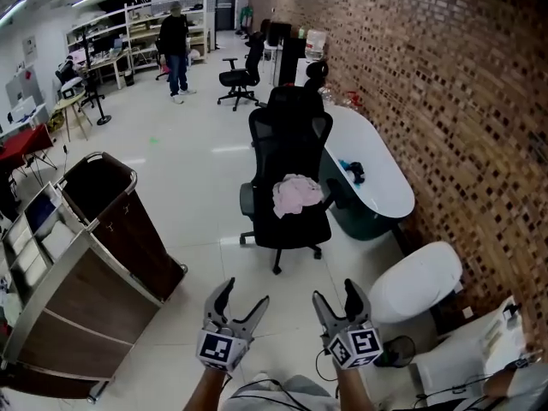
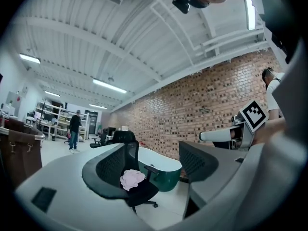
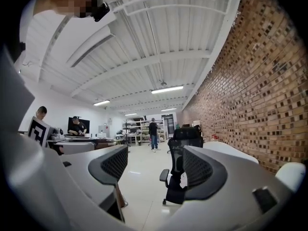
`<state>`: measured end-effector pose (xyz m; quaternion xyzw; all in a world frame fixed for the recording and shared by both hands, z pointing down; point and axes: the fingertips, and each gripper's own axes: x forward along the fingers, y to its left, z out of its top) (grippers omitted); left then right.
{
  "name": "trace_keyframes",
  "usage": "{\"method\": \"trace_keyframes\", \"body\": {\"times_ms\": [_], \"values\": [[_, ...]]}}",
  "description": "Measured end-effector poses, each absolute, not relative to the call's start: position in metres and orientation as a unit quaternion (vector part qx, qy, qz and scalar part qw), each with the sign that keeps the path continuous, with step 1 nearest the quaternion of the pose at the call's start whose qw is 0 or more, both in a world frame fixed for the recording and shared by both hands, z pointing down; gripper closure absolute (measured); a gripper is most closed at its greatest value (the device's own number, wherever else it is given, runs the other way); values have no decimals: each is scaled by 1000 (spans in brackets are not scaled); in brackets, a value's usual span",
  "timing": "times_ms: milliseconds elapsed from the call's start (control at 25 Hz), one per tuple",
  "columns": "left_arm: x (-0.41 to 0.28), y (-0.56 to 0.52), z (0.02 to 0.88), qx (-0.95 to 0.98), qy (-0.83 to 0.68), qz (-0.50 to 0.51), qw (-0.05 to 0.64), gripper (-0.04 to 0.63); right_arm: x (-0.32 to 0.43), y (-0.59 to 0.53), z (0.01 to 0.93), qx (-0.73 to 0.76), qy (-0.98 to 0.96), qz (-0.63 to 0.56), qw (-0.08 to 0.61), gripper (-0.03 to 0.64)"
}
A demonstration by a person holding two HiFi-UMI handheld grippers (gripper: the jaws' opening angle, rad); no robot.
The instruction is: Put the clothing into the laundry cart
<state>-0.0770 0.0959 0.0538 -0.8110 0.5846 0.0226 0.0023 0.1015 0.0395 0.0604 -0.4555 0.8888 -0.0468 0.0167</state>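
Observation:
A pink, crumpled piece of clothing (image 1: 295,193) lies on the seat of a black office chair (image 1: 289,144) ahead of me. The laundry cart (image 1: 111,221), dark brown in a metal frame, stands to the chair's left. My left gripper (image 1: 244,294) and right gripper (image 1: 336,294) are held side by side low in the head view, well short of the chair. Both are open with nothing between the jaws. In the left gripper view the clothing (image 2: 132,178) shows between the jaws of the left gripper (image 2: 154,167), far off. The right gripper (image 3: 154,167) faces the chair (image 3: 185,143).
A white oval table (image 1: 377,178) on a green base stands right of the chair, along the brick wall (image 1: 445,84). A white rounded seat (image 1: 419,281) sits near my right. At the back are more office chairs (image 1: 240,75), shelves and a standing person (image 1: 175,45).

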Motion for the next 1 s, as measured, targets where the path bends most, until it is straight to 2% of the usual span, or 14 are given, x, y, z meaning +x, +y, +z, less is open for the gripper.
{"method": "trace_keyframes", "body": {"times_ms": [320, 1000], "values": [[-80, 51, 66, -803, 595, 22, -15, 253, 102, 0, 78, -446, 892, -68, 19, 249], [-33, -133, 31, -784, 621, 22, 11, 255, 125, -190, 59, -380, 919, -80, 72, 249]]}}
